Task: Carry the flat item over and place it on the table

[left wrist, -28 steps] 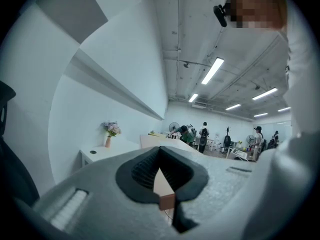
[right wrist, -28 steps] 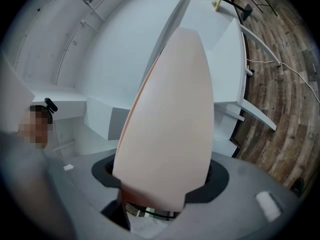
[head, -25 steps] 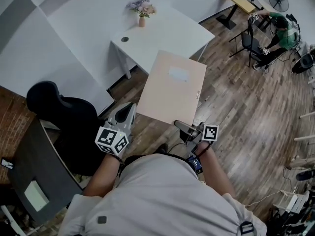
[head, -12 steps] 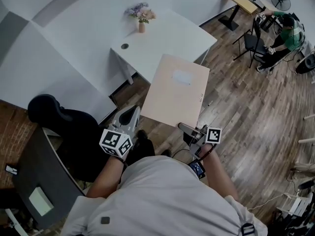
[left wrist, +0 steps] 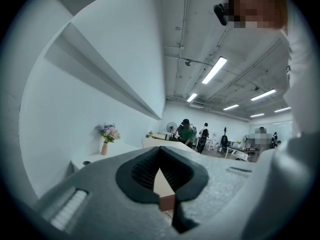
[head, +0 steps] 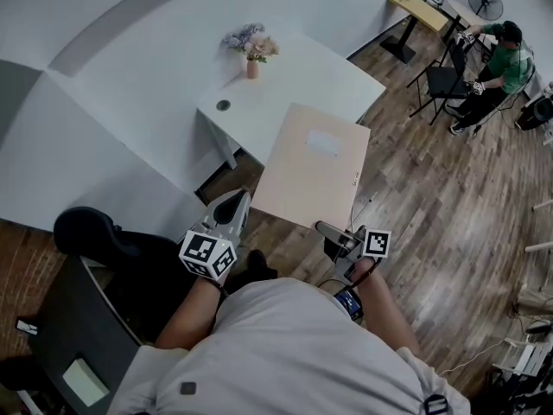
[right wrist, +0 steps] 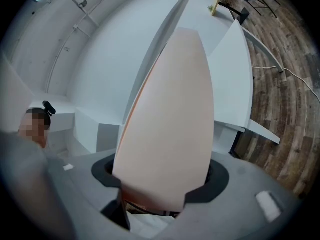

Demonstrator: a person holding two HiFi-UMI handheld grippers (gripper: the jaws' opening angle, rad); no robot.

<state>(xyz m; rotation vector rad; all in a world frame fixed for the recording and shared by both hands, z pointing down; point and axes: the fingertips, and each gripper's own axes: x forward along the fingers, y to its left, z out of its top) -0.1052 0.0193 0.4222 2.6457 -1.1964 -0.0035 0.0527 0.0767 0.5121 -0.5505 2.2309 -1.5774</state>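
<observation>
Peach-coloured flat rectangular board [head: 315,167]: you hold it in the air, nearly level, by its two near corners. In the head view it hangs over the wooden plank floor [head: 432,206], and its far edge overlaps the near edge of the white rectangular table [head: 298,67]. A pale patch sits on its top side near the far end.

Left gripper [head: 237,204]: the jaws are closed on the near left corner of the board. In the left gripper view, the thin edge of the board [left wrist: 163,186] sits pinched between the black ribbed pads [left wrist: 142,171].

Right gripper [head: 328,229]: the jaws are clamped on the near right corner. In the right gripper view the board [right wrist: 170,109] fills the gap between the jaws and runs away from the camera.

Hands: both your forearms reach forward from your light shirt. The two grippers point level, almost side by side, with the board's near edge between them. The marker cubes [head: 207,256] face up.

Table: a small vase with pale flowers [head: 251,52] stands near its far corner. A small dark round thing [head: 224,105] lies near its left end.

Room: a black chair [head: 104,236] and a dark desk [head: 60,335] are at your left. A person in a green top [head: 501,54] sits far at the right, near a standing fan [head: 484,1]. The walls are white.
</observation>
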